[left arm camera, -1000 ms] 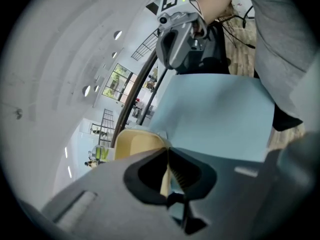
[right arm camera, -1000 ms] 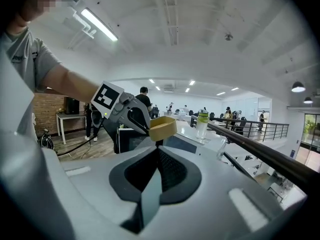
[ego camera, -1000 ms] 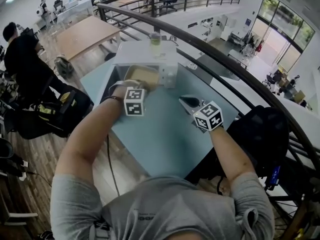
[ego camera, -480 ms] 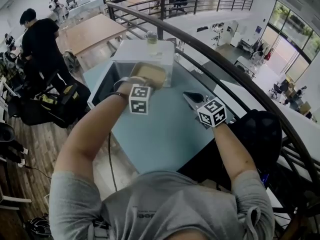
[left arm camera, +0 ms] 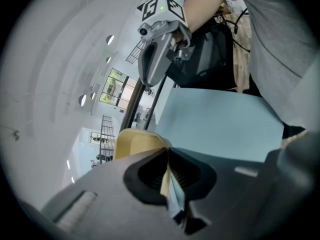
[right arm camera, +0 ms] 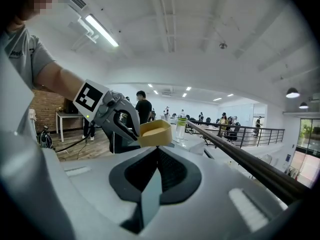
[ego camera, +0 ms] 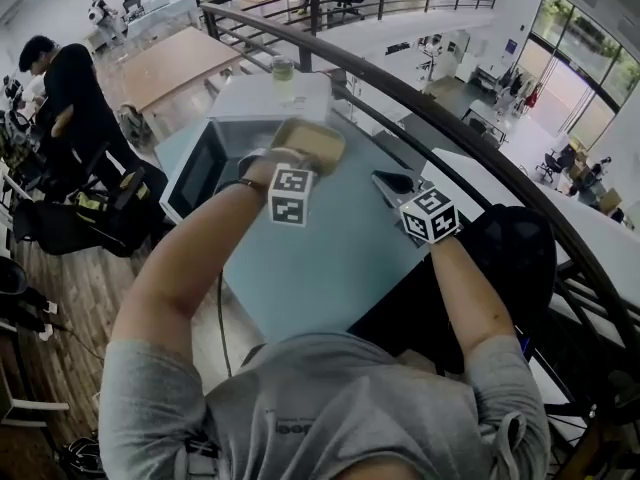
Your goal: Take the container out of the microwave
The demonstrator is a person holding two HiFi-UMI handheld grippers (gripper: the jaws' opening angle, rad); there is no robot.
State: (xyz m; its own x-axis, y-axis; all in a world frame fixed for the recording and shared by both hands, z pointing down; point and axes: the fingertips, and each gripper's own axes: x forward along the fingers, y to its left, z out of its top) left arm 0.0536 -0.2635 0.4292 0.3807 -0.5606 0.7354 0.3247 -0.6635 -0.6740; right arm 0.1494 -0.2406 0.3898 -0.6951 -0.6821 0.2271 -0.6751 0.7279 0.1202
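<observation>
A shallow tan container [ego camera: 310, 140] hangs in the air just right of the white microwave [ego camera: 262, 103], whose door [ego camera: 198, 170] stands open. My left gripper [ego camera: 288, 158] is shut on the container's near rim; in the left gripper view the rim [left arm camera: 135, 141] sits pinched between the jaws of the left gripper [left arm camera: 167, 159]. My right gripper [ego camera: 392, 183] hovers over the blue table [ego camera: 320, 268] to the right, shut and holding nothing. From the right gripper view I see the container [right arm camera: 156, 132] held up by the left gripper [right arm camera: 120, 118].
A clear bottle with a green band [ego camera: 283, 69] stands on top of the microwave. A dark metal railing [ego camera: 460, 138] runs close behind the table on the right. A person in black [ego camera: 62, 88] stands at the far left near bags on the floor.
The left gripper has drawn the container out of the microwave's opening and up to the right. The right gripper has stayed beside it, shifting little.
</observation>
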